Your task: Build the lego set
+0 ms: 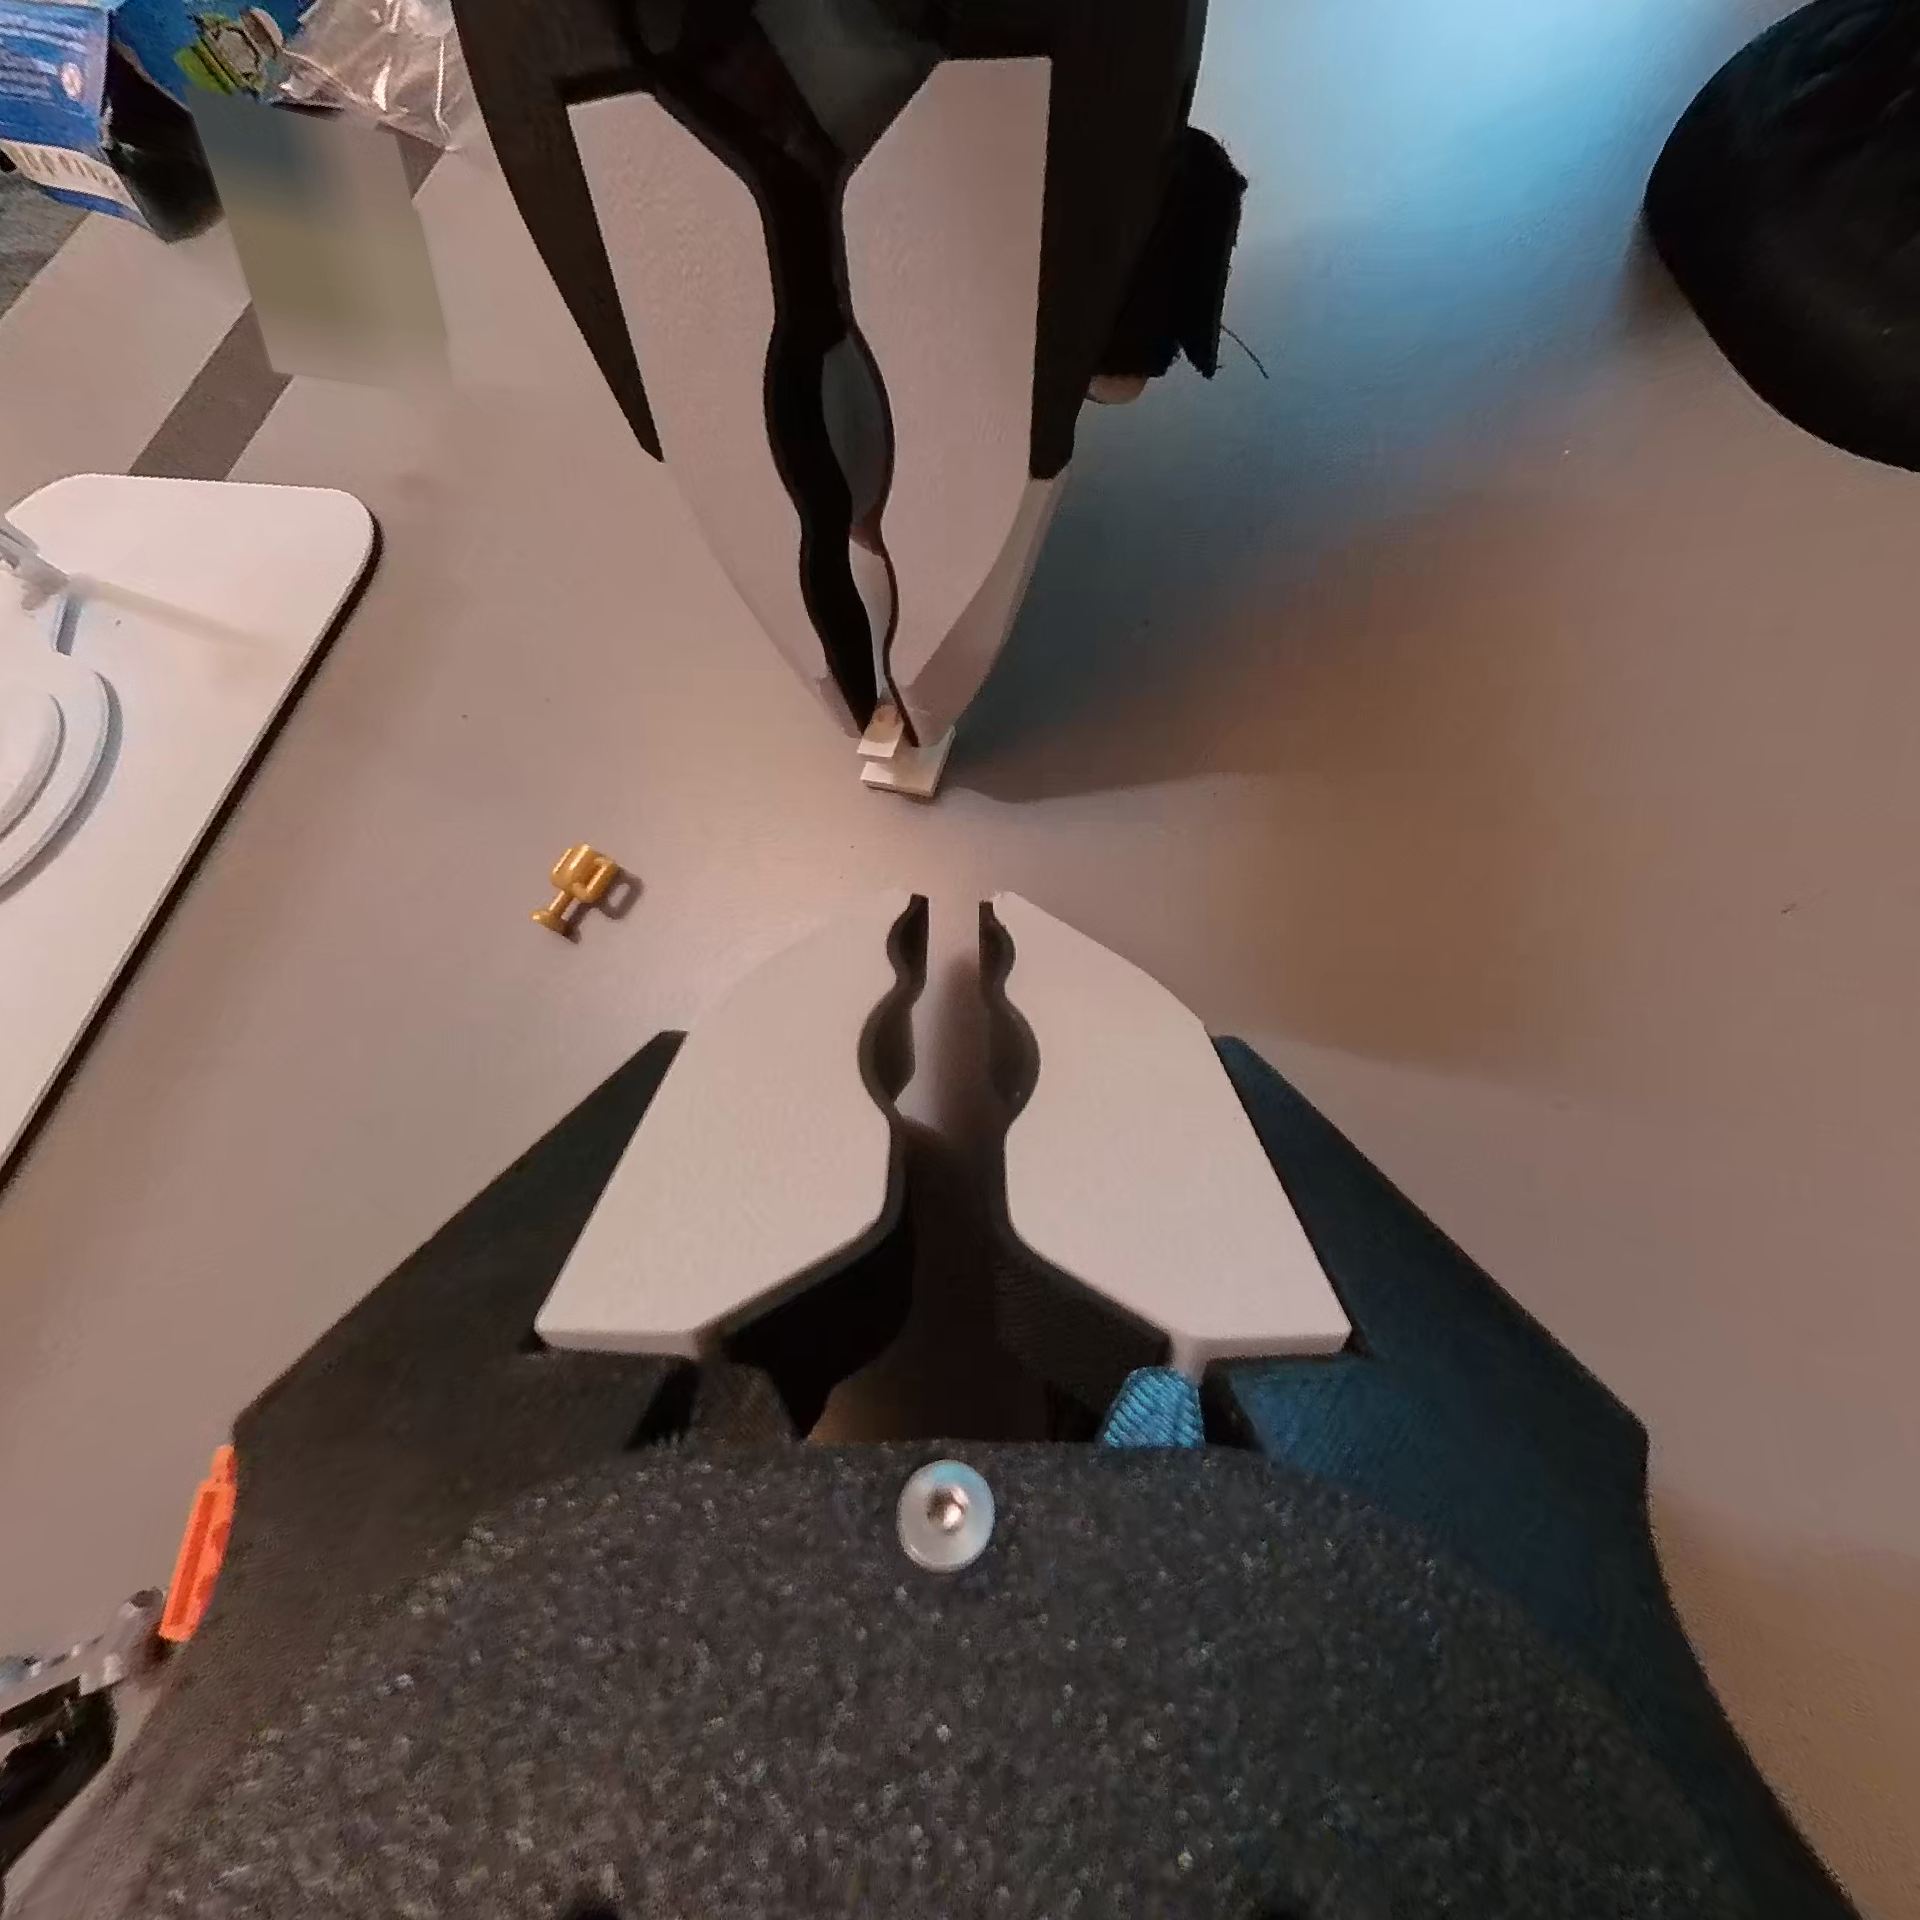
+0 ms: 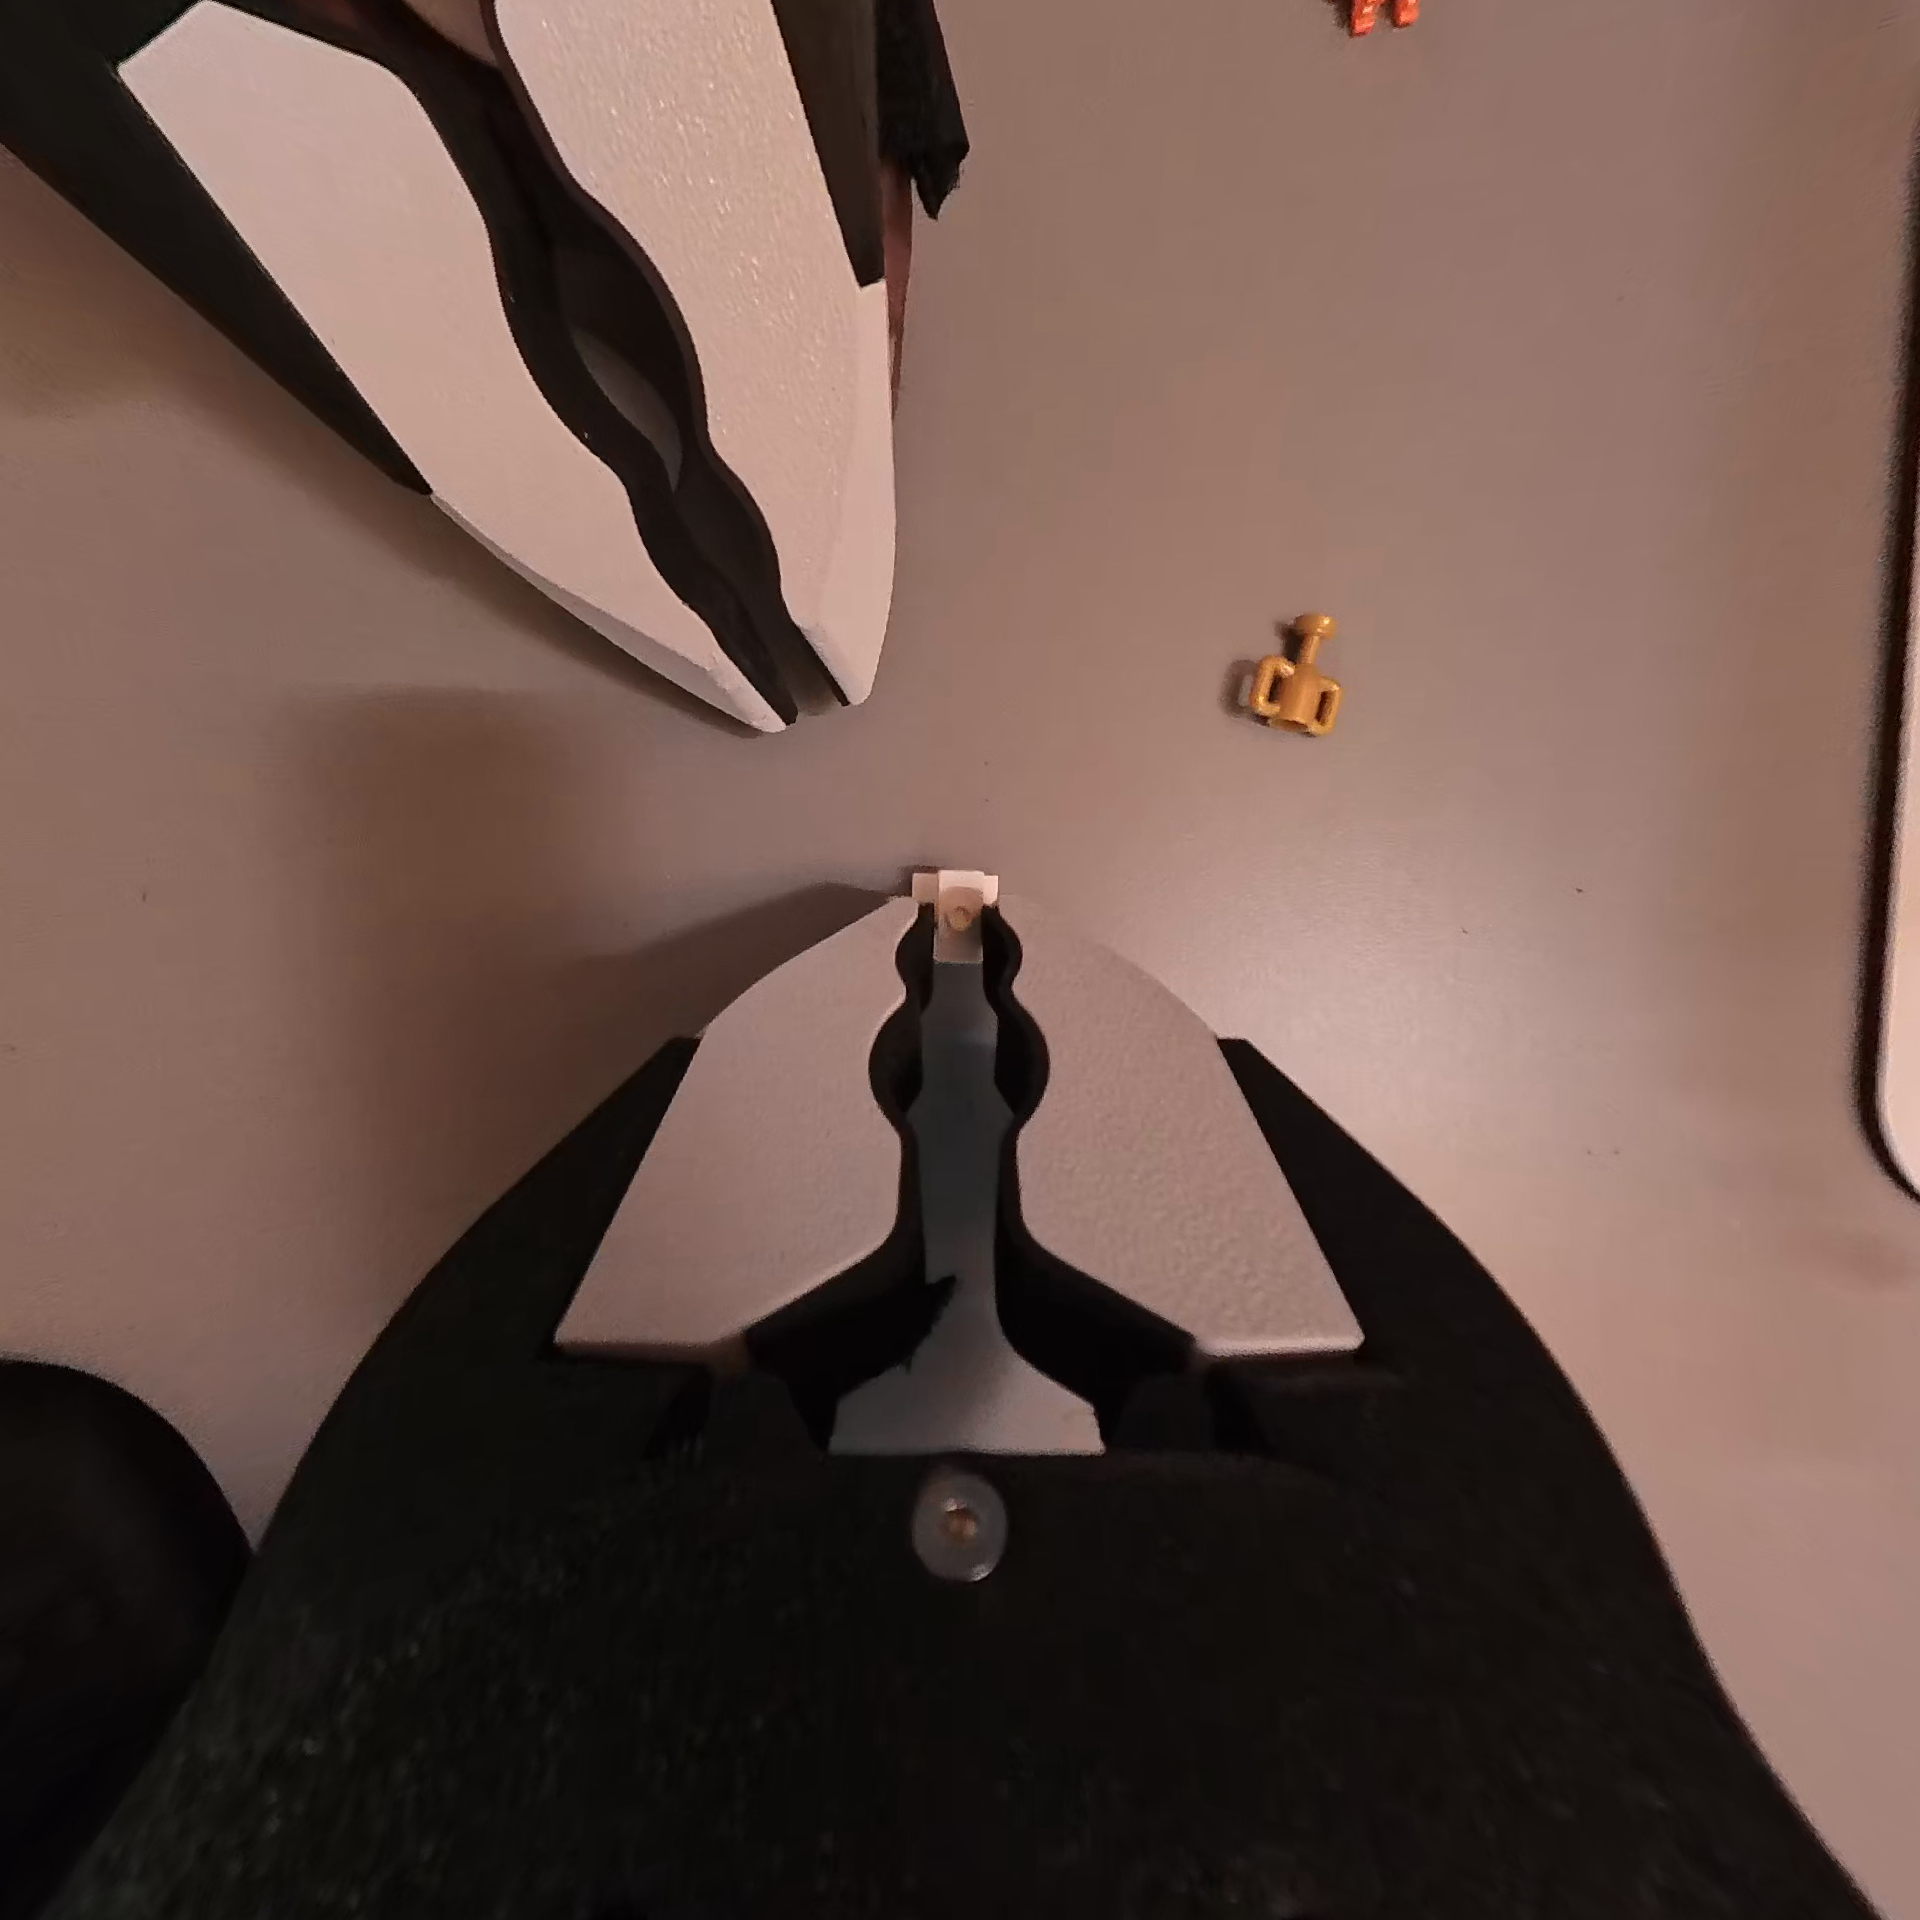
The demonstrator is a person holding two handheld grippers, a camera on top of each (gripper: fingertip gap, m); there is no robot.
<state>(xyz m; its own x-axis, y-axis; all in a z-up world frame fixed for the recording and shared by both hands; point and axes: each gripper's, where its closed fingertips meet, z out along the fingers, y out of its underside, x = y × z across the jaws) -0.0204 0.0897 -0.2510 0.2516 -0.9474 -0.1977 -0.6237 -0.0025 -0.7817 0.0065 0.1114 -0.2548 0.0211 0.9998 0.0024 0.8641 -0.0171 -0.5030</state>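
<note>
My right gripper (image 2: 956, 902) is shut on a small white lego piece (image 2: 956, 891) and holds it down at the grey table surface. In the left wrist view the right gripper (image 1: 885, 727) comes in from the top, with the white piece (image 1: 902, 767) looking like two thin stacked plates at its tips. My left gripper (image 1: 954, 906) is empty, its jaws only a narrow gap apart, a short way in front of the white piece. It also shows in the right wrist view (image 2: 805, 710). A small gold lego piece (image 1: 582, 881) (image 2: 1294, 688) lies loose on the table beside both grippers.
A white rounded board (image 1: 208, 623) (image 2: 1896, 727) with pale parts on it lies beside the work spot. A blue box (image 1: 52, 104) and clear plastic bag (image 1: 343, 83) sit at the far corner. A black rounded object (image 1: 1797, 208) lies opposite. Orange pieces (image 2: 1377, 16) show at the edge. About 4 cm separates my left fingertips from my right.
</note>
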